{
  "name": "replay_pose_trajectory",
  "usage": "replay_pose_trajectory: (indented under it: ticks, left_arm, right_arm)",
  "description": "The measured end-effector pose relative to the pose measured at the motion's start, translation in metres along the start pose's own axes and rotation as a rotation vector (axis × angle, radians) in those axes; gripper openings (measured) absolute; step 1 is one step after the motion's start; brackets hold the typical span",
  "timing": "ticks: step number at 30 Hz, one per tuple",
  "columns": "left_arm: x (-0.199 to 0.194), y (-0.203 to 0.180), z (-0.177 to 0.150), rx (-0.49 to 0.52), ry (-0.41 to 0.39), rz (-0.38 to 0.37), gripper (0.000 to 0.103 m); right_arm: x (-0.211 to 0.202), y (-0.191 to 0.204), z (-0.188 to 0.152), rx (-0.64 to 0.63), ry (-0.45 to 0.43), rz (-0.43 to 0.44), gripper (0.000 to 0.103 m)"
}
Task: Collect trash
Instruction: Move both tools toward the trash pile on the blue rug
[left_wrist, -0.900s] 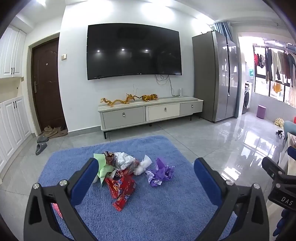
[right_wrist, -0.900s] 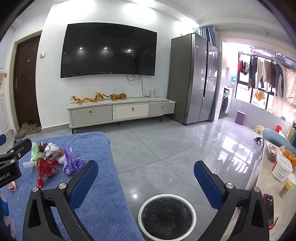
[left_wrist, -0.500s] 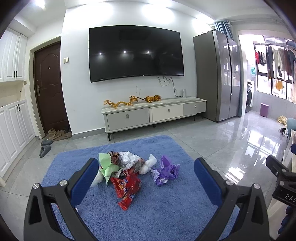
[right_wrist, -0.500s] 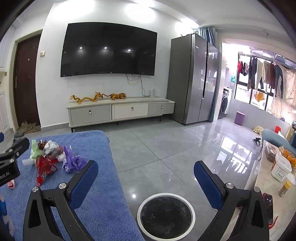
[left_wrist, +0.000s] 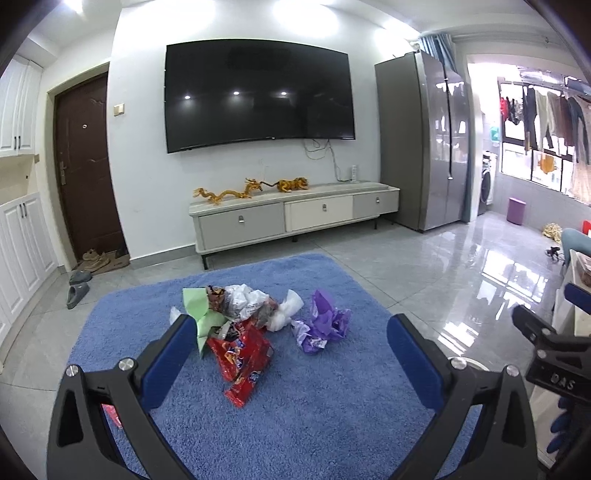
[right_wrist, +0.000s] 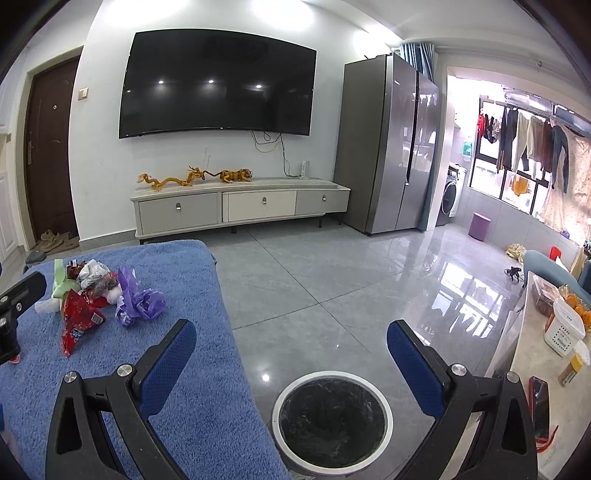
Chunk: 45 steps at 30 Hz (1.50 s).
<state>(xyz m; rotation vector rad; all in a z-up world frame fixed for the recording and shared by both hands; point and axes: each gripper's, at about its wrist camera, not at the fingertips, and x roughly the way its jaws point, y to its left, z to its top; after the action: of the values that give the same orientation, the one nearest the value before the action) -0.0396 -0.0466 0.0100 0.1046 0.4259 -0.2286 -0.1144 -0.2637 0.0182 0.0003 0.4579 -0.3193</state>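
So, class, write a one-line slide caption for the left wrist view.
Open left tongs hover over a trash pile on a blue rug, facing the TV.

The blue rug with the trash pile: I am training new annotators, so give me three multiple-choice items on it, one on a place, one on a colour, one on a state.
1. Where is the round white-rimmed trash bin with a black liner?
A. on the rug
B. on the grey tiled floor beside the rug
C. on the TV cabinet

2. What colour is the crumpled wrapper at the right end of the pile?
A. purple
B. yellow
C. black

3. How do the left gripper's jaws stand?
A. shut on a wrapper
B. shut on nothing
C. open, holding nothing

Answers:
1 B: the trash bin stands on bare tiles, off the edge of the blue fluffy rug.
2 A: the crumpled purple wrapper lies right of the red snack wrapper.
3 C: the left gripper has its blue pads wide apart, above the rug, with the trash lying untouched ahead.
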Motion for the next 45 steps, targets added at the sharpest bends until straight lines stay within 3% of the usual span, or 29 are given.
replay_pose_trajectory:
  ticks: [10,14,24,35,45]
  left_arm:
    - [-0.001,0.010,0.002,-0.004,-0.074,0.118,0.103]
    - [0.010,0.011,0.004,0.005,-0.062,0.146,0.103]
    - [0.062,0.004,-0.010,-0.003,0.140,0.019,0.103]
    - [0.079,0.003,-0.016,0.008,0.194,0.004,0.103]
    - [0.079,0.032,-0.017,-0.026,0.198,0.062,0.103]
  right_arm:
    - [0.024,0.002,0.010,0.002,0.000,0.058,0.103]
    - [0.036,0.000,0.011,0.017,0.015,0.075,0.103]
    - [0.072,-0.008,-0.002,0.011,0.098,0.062,0.103]
    - [0.098,0.000,-0.010,0.012,0.182,0.113,0.103]
    - [0.112,0.035,-0.005,-0.030,0.225,0.203,0.103]
